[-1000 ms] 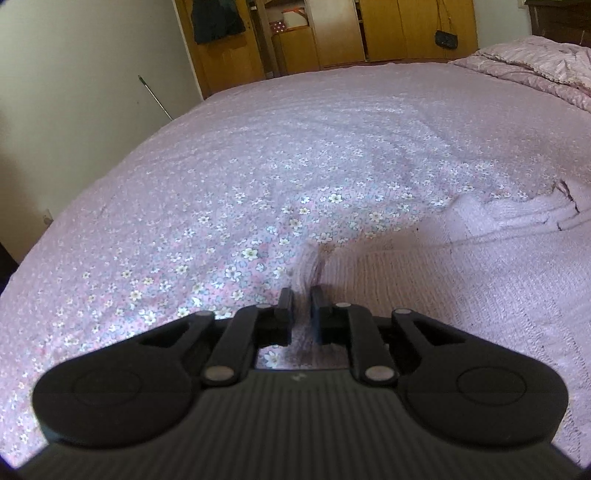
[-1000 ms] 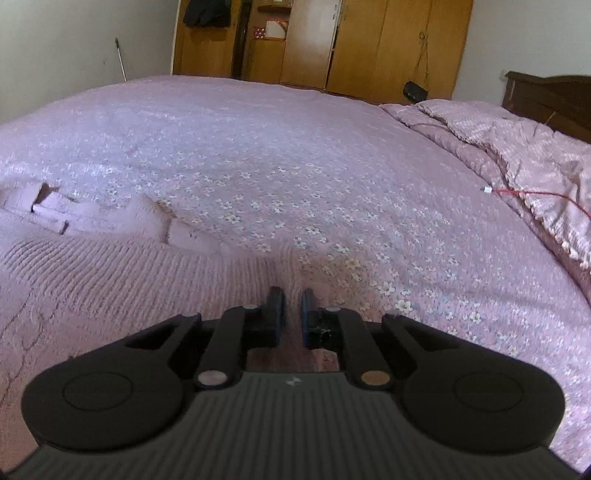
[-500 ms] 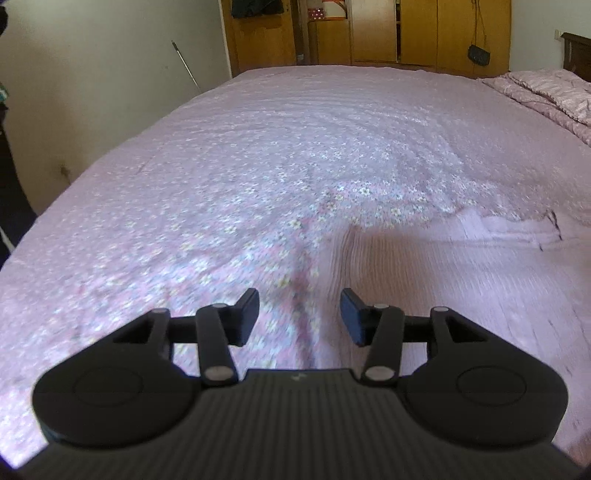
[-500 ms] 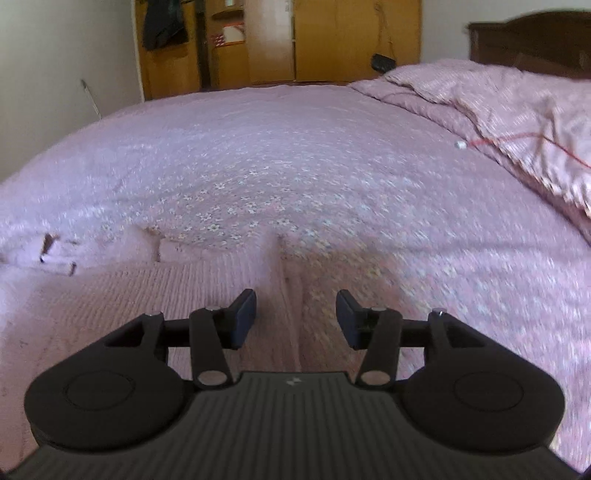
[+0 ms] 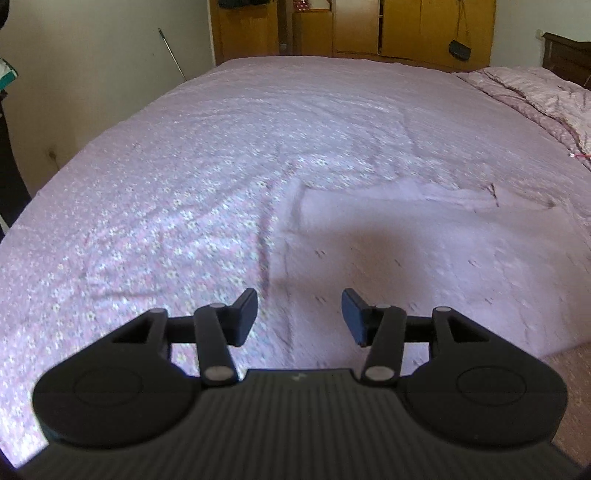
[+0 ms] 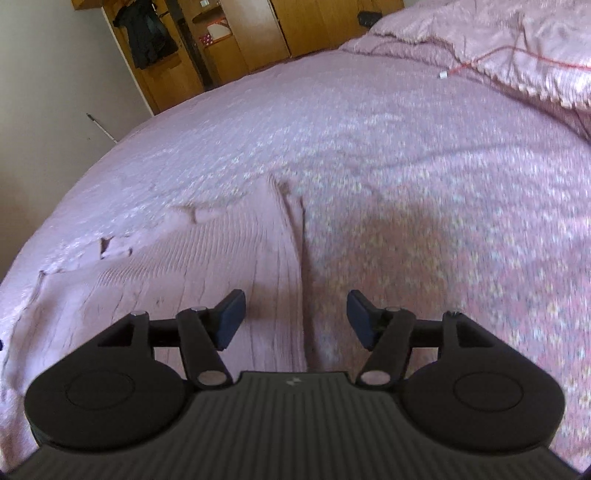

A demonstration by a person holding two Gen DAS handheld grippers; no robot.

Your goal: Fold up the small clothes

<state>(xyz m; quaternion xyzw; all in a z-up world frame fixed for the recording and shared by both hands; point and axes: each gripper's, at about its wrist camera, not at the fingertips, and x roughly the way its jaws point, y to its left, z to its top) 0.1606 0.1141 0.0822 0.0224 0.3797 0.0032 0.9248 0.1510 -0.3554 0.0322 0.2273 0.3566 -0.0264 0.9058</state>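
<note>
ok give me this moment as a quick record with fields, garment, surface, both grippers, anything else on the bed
garment: pink knit sweater, lying flat on the bed, its left and right edges in view
surface: bedspread, pink with small flowers
left gripper: jaws apart, nothing between them, over the sweater's left edge
right gripper: jaws opening, nothing gripped, over the sweater's right edge
also on bed: folded quilt with a red cable across it
background: wooden wardrobe

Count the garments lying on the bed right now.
1. A pink knit garment lies flat on the floral bedspread, just ahead of both open hand-held grippers; the right wrist view shows it too. The quilt near the headboard could hide others.
</note>
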